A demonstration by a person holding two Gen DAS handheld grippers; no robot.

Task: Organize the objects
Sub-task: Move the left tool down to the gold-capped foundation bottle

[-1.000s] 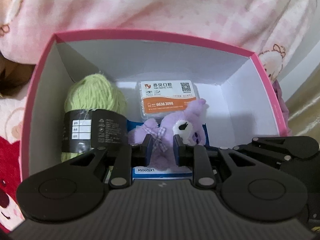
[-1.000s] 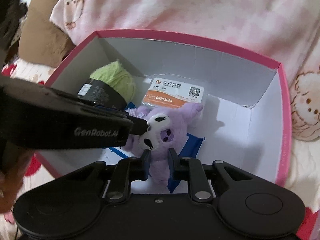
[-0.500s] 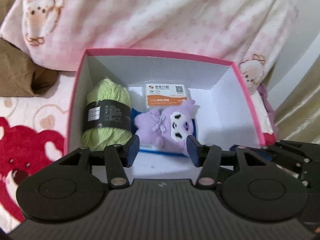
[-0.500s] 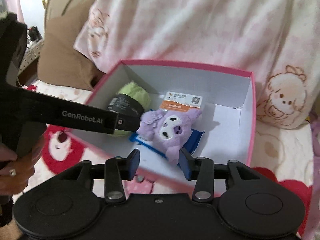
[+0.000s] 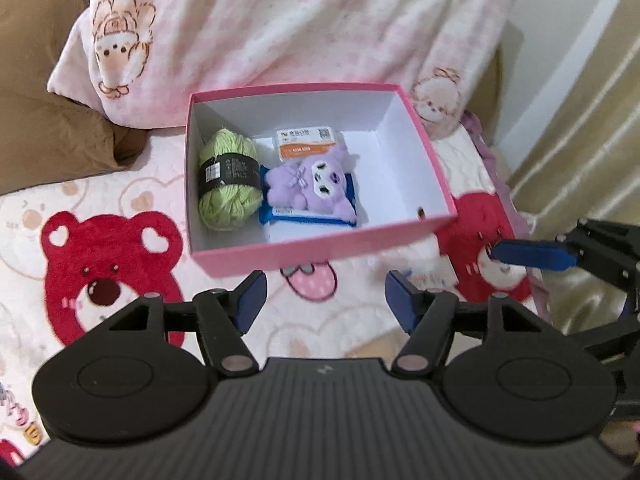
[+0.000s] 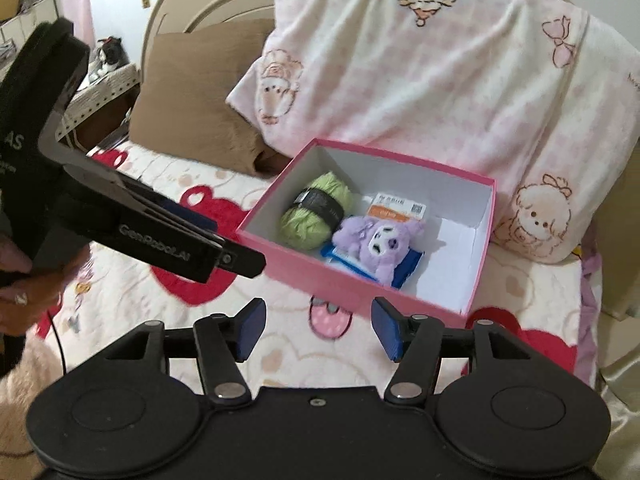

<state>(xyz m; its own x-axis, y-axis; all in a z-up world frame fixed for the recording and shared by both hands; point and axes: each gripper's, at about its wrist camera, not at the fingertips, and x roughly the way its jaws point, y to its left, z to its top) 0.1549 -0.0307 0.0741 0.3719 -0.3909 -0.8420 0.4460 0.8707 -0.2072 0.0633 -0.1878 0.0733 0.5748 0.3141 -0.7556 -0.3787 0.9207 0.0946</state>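
Observation:
A pink box (image 5: 320, 254) (image 6: 316, 280) with white inside walls sits on the bed. In it lie a green yarn ball (image 5: 228, 184) (image 6: 316, 214) with a black band, a purple plush toy (image 5: 312, 184) (image 6: 378, 240) on a blue packet (image 5: 308, 216) (image 6: 406, 270), and a white and orange card box (image 5: 306, 142) (image 6: 394, 208). My left gripper (image 5: 325, 306) hangs above the bedspread in front of the box, jaws opening, nothing between them. My right gripper (image 6: 318, 330) is likewise back from the box, jaws opening and empty.
A pink bear-print pillow (image 5: 280, 28) (image 6: 440, 72) lies behind the box and a brown cushion (image 5: 44, 120) (image 6: 200, 100) to its left. The bedspread (image 5: 104, 268) shows red bears. A hand (image 6: 24, 284) holds the left gripper's body. A curtain (image 5: 580, 120) hangs at right.
Both grippers were shut on the purple plush inside the box. They let go, opened, and rose back out of the box; the plush now rests on the blue packet.

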